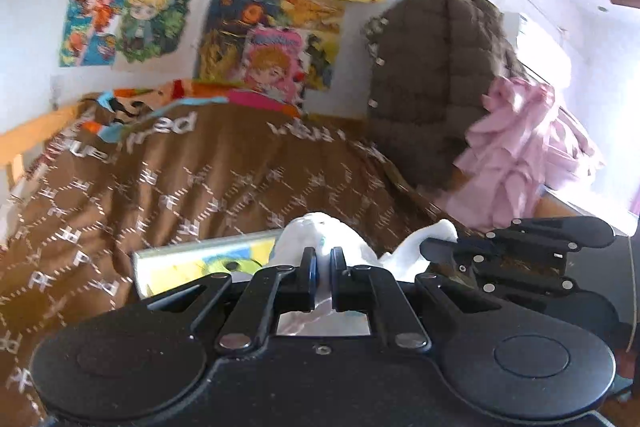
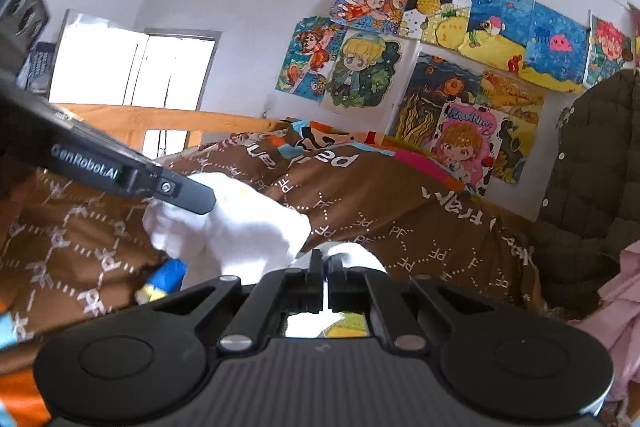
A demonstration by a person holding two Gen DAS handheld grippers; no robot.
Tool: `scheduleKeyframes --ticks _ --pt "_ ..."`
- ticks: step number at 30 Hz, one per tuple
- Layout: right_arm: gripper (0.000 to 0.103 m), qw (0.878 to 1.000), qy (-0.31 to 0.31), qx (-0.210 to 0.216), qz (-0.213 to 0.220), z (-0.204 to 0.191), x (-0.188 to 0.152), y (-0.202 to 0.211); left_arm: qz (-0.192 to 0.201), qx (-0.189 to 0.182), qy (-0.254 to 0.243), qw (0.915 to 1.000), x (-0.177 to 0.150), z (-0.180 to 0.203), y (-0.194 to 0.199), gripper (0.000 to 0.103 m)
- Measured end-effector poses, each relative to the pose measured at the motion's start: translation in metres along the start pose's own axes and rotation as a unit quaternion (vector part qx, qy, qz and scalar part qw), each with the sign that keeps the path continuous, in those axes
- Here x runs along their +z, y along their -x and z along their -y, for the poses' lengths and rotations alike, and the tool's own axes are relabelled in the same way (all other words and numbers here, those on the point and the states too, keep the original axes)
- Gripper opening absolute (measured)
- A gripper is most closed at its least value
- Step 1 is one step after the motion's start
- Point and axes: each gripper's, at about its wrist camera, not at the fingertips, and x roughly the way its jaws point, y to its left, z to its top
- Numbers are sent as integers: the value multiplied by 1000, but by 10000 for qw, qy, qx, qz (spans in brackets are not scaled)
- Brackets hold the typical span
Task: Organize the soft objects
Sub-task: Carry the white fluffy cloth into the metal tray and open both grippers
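A white soft cloth (image 1: pixel 316 231) is held up over the bed between both grippers. My left gripper (image 1: pixel 323 259) is shut on one part of it. My right gripper (image 2: pixel 326 261) is shut on another part of the same white cloth (image 2: pixel 240 231), which bunches up just ahead of it. The right gripper (image 1: pixel 440 247) shows from the side in the left wrist view, pinching the cloth's right end. The left gripper (image 2: pixel 200 203) reaches in from the left in the right wrist view, on the cloth's far end.
A brown patterned blanket (image 1: pixel 200 179) covers the bed. A brown puffer jacket (image 1: pixel 436 83) and a pink ruffled garment (image 1: pixel 516 155) hang at the right. A picture book (image 1: pixel 200 263) lies under the cloth. A wooden bed rail (image 2: pixel 160 115) and wall posters (image 2: pixel 440 67) stand behind.
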Motion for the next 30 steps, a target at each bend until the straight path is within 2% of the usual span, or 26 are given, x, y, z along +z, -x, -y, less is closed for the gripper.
scheduleKeyframes --ticks 8,13,21,30 --pt "1 9991 -345 -71 -227 -8 11 -70 96 618 484 9969 7 -36 -30 6" --pt "1 9969 -607 151 -486 -15 2 -98 -78 861 715 9937 -5 -59 -51 6" --pt "1 9921 -810 421 -858 -23 -17 -124 -589 1008 953 9886 -37 -86 -76 6" --pt "2 9892 -603 489 -1246 -29 -35 -133 -950 970 729 9881 -56 -83 -81 8"
